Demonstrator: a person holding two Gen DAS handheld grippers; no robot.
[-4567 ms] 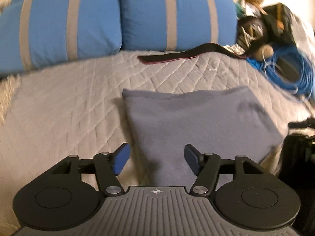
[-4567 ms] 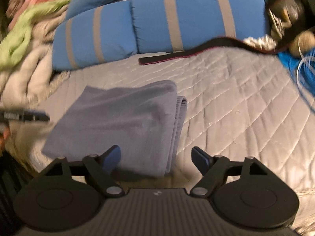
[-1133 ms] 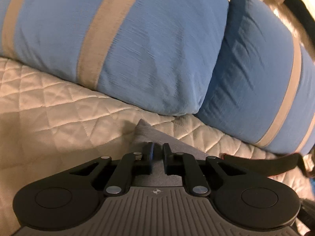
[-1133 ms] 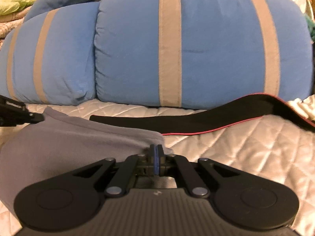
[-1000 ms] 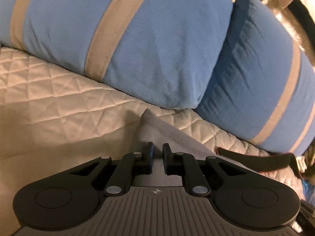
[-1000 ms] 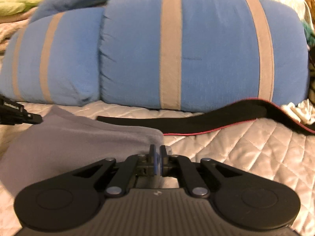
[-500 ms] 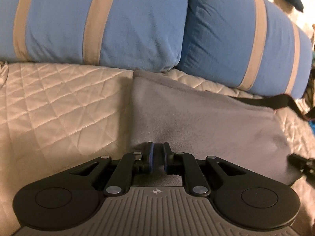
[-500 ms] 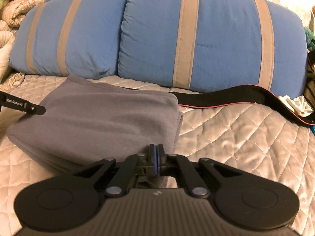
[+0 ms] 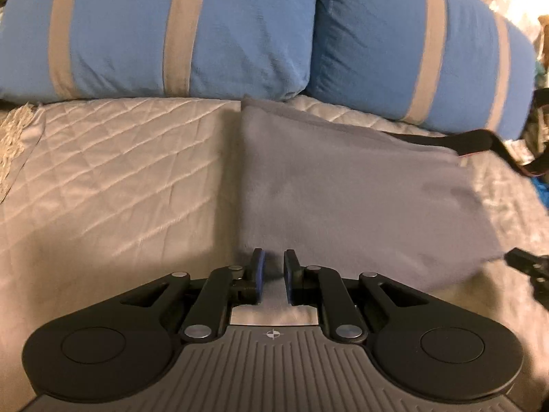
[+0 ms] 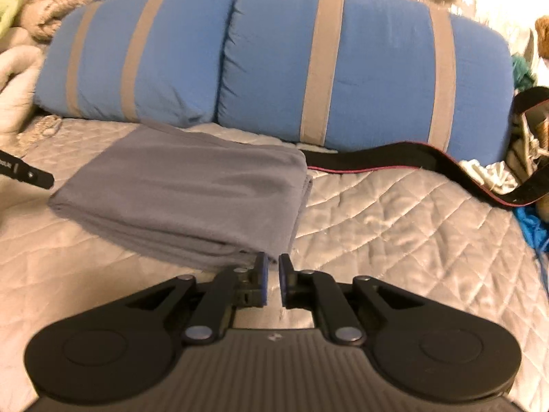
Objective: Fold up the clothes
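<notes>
- The bed (image 10: 394, 226), under a quilted cover, has open room to the right of the cloth and nearer the camera.
- Two blue striped pillows (image 10: 343, 68) close off the far side; the cloth's far edge lies just beside them.
- The grey garment (image 10: 192, 202) lies folded flat in several layers, near edge facing both tools. The fold looks finished; next likely comes pulling clear, or one more fold.
- A black strap (image 10: 394, 161) lies near the cloth's right edge.
- The right tool (image 10: 271, 283) is opening, nothing between its pads, just beside the near right corner.
- The left tool (image 9: 273, 274) is nearly closed, holding nothing visible.
</notes>
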